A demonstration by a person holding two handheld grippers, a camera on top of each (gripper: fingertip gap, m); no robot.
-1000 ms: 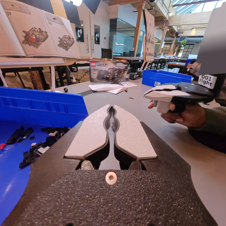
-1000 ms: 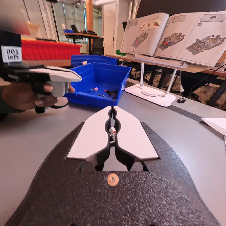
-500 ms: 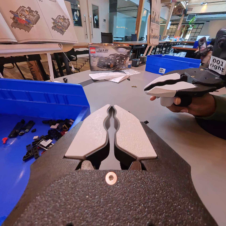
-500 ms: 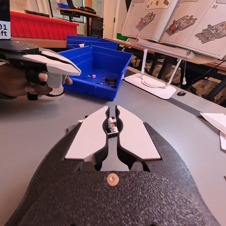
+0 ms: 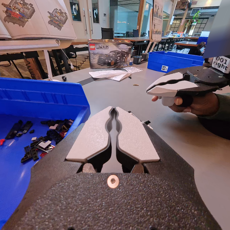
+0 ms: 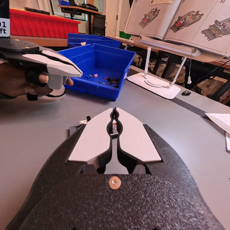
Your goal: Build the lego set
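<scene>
Brick assembly [image 6: 113, 129] flat on grey table [image 6: 37, 124], directly beneath right gripper [image 6: 114, 109], tips pressed together, gripping nothing; left gripper [image 5: 113, 109] likewise closed, empty, beside blue bin [image 5: 49, 94]

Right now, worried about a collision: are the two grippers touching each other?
Apart. The left wrist view shows bare grey table between the left gripper and the right gripper.

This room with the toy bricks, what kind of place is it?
Probably a big open office or workshop: rows of long desks, blue bins of brick pieces, and a building booklet propped on a stand.
</scene>
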